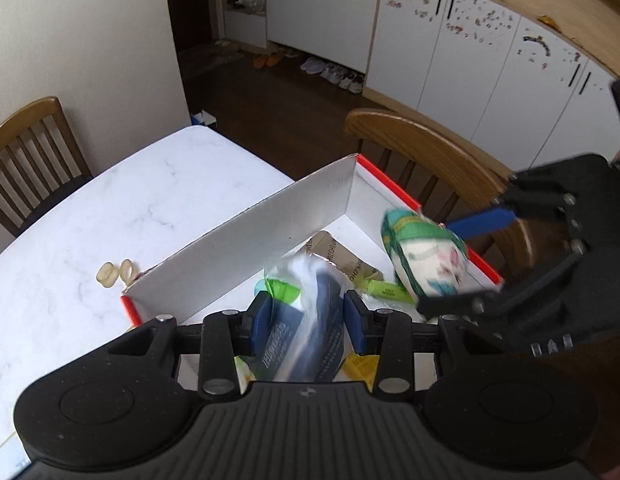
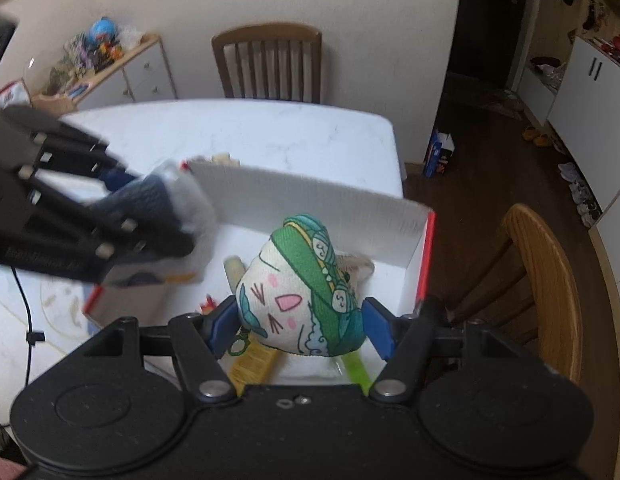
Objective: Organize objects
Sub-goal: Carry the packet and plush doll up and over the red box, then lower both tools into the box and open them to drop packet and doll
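Left tongs [image 1: 306,316] pinching a dark blue packet [image 1: 310,320] in crinkly clear plastic between narrowly set blue pads, hanging over the white cardboard box [image 1: 246,248] at the table [image 1: 150,184] edge. Right tongs [image 2: 298,322] gripping, half open, a soft rounded fabric toy [image 2: 298,296], cream with green bands and a drawn cat-like face, also above the box. Writing on the packet blurred, unreadable. Lying inside the box: brown paper [image 1: 334,256] and a green tube [image 1: 386,290].

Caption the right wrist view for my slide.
Right hand-held gripper holds cream-and-green stuffed plush toy above white cardboard box.
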